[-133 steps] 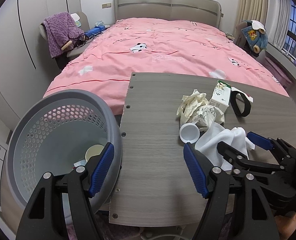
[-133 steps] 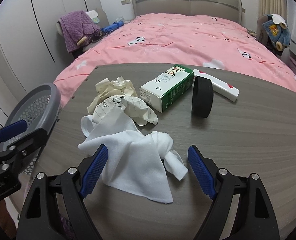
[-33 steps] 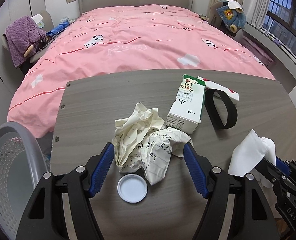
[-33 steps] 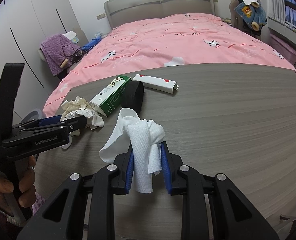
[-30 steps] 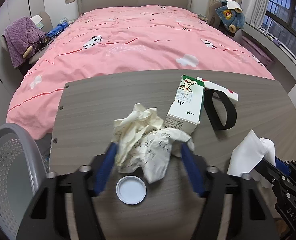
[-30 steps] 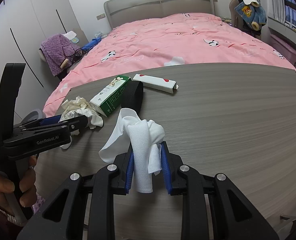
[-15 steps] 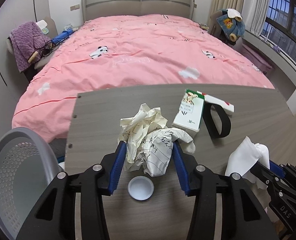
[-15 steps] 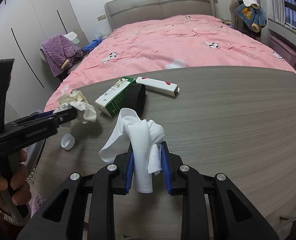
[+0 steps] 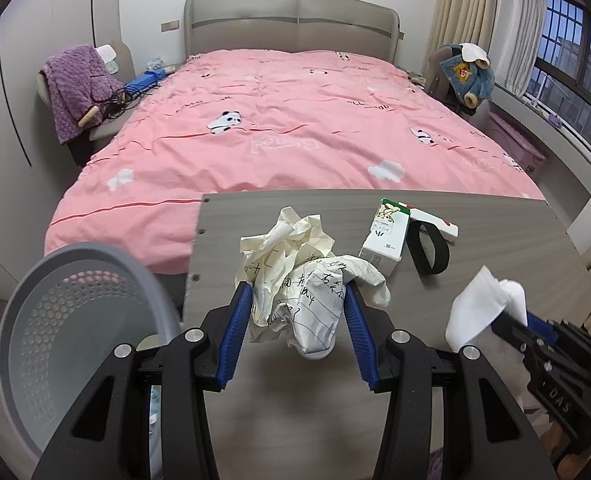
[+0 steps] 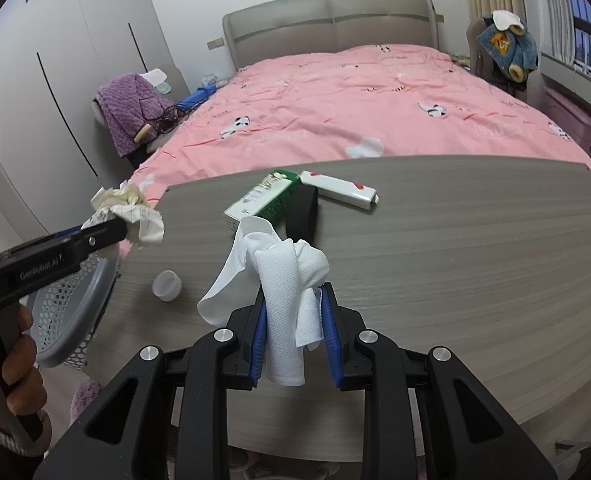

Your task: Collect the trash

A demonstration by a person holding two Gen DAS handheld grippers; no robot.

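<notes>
Both hands are loaded, which is why neither reaches for anything else. The left gripper (image 9: 297, 320) is clamped on the crumpled paper (image 9: 307, 280), a bundle of cream sheets and a lined, handwritten page; its jaws have just been closing, and the blue pads press the wad from both sides. The wad hangs clear of the tabletop (image 10: 455, 248), over its left edge, so it looks lifted and on its way to the grey perforated basket (image 9: 55, 320), which stands just beside that edge, below the level of the top. The person's hand (image 10: 7, 364) on the gripper's handle shows at the lower left of the right wrist view.

The right gripper (image 10: 291, 340) has its jaws closed narrowly on a white tissue (image 10: 283, 280), the loose ends sticking up above the pads. It hovers over the near part of the tabletop, holding its load, I judge, until the basket is free.

Left on the tabletop are a small white cap (image 10: 167, 280) near the left edge, and toward the far edge a green-and-white carton (image 10: 261, 200) lying on its side, a black band (image 10: 301, 212) touching it, and a white packet (image 10: 339, 190) with red marks just behind. The carton and cap seem the next trash to collect; the band I cannot judge.
</notes>
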